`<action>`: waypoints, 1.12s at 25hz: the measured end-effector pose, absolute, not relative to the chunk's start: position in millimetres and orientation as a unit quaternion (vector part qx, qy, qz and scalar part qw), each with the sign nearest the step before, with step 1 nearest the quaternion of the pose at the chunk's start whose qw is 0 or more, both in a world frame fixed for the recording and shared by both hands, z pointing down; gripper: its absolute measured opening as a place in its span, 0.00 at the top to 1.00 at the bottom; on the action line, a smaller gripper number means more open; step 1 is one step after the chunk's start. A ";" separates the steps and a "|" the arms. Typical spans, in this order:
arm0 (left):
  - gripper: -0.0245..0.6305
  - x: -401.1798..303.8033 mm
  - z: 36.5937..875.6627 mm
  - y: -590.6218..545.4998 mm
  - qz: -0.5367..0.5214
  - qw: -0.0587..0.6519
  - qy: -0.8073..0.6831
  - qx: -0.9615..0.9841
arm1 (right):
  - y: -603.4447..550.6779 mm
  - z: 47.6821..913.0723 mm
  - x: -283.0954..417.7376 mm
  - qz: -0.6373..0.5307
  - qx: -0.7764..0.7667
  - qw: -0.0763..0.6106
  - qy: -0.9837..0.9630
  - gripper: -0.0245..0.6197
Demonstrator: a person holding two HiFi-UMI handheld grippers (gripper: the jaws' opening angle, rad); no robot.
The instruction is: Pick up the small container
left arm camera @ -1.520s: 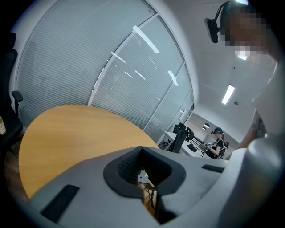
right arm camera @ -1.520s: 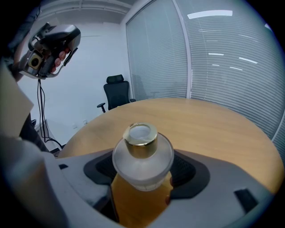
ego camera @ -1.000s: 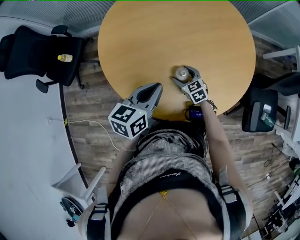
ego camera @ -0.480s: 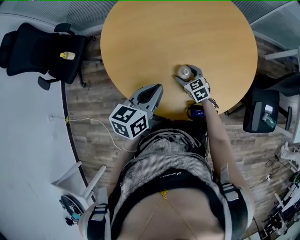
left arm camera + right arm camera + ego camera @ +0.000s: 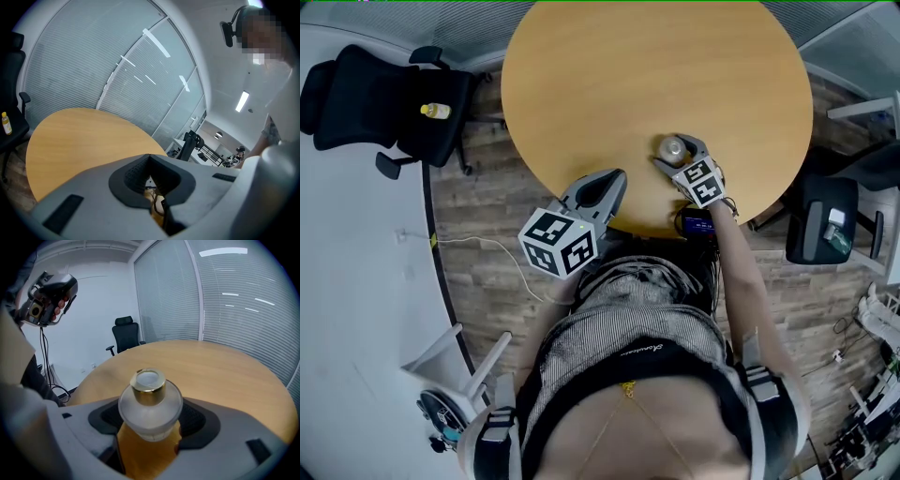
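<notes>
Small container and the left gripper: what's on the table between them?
Nothing. The head view shows only bare wooden table between the small container and the left gripper.

- The right gripper point(image 5: 680, 153), grey with a black-and-white marker cube, slides a tiny bit to the right and closer to the person than one second ago.
- The small round frosted glass container with the gold cap point(image 5: 672, 147) goes along with it, held between the two jaws.
- Both now sit a little nearer the edge of the round light-brown wooden table point(image 5: 628, 75).
</notes>
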State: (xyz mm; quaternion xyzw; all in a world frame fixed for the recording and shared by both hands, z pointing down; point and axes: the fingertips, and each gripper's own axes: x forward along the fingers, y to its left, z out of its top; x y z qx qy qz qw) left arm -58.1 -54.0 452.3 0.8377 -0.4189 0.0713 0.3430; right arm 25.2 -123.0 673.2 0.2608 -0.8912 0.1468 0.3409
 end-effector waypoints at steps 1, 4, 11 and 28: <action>0.95 -57.7 452.5 -53.3 0.071 0.343 -0.419 0.838 | -121.3 671.5 25.1 0.146 0.258 0.339 -0.893 0.43; 0.95 -55.9 454.1 -52.2 0.071 0.346 -0.416 0.838 | -118.5 668.4 26.8 0.151 0.256 0.332 -0.895 0.43; 0.95 -49.2 454.4 -54.0 0.066 0.352 -0.407 0.841 | -119.2 653.9 30.9 0.156 0.254 0.326 -0.897 0.43; 0.95 -36.9 456.1 -60.5 0.063 0.358 -0.391 0.846 | -129.8 588.5 31.8 0.122 0.239 0.303 -0.915 0.43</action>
